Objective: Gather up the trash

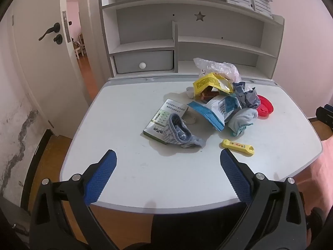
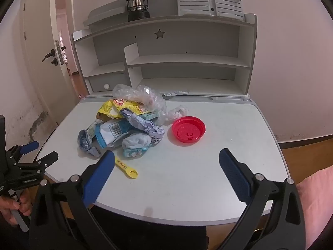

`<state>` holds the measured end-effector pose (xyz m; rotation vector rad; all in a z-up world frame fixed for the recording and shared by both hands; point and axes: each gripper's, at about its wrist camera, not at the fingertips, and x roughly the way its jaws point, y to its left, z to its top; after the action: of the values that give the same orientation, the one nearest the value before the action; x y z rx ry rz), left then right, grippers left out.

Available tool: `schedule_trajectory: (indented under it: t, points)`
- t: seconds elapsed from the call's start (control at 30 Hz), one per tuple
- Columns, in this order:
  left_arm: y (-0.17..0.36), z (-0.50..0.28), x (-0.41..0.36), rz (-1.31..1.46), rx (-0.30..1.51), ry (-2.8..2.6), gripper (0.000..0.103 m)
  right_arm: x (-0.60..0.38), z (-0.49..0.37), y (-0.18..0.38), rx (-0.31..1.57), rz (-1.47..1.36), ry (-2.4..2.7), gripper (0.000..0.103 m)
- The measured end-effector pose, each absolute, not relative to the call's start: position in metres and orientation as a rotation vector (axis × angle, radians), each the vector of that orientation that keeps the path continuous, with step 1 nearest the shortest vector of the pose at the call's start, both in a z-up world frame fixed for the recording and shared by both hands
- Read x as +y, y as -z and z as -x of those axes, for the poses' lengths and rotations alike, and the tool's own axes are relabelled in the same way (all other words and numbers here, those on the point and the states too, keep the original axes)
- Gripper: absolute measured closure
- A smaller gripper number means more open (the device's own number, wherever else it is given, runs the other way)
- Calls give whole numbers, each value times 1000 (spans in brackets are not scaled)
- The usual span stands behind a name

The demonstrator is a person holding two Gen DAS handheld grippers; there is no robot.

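A pile of trash lies on the white desk [image 1: 129,166]: a yellow wrapper [image 1: 210,83], a clear plastic bag [image 1: 220,66], a blue and white pouch [image 1: 216,109], crumpled paper [image 1: 247,95], a red lid [image 1: 265,105], a green and white box [image 1: 164,120], a striped sock [image 1: 179,133], a pale sock [image 1: 242,119] and a yellow opener [image 1: 237,146]. My left gripper [image 1: 167,155] is open and empty over the desk's near edge. My right gripper [image 2: 166,156] is open and empty, with the red lid [image 2: 188,131] beyond it and the pile [image 2: 124,125] to its left.
A white shelf unit [image 1: 187,41] with a drawer [image 1: 143,61] stands at the back of the desk. A black lantern [image 2: 137,4] and a grey rack [image 2: 210,0] sit on top. An open door [image 1: 41,52] is on the left. The left gripper shows in the right wrist view [image 2: 31,156].
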<state>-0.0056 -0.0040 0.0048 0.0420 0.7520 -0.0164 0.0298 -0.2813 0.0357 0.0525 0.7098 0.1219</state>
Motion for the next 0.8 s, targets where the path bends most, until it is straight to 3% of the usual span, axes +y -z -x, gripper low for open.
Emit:
schedule_trajectory:
  t: [0.8]
  points:
    - [-6,7,-5,-45,753,20,6,-281,-29,-36,709,-49,-121,6]
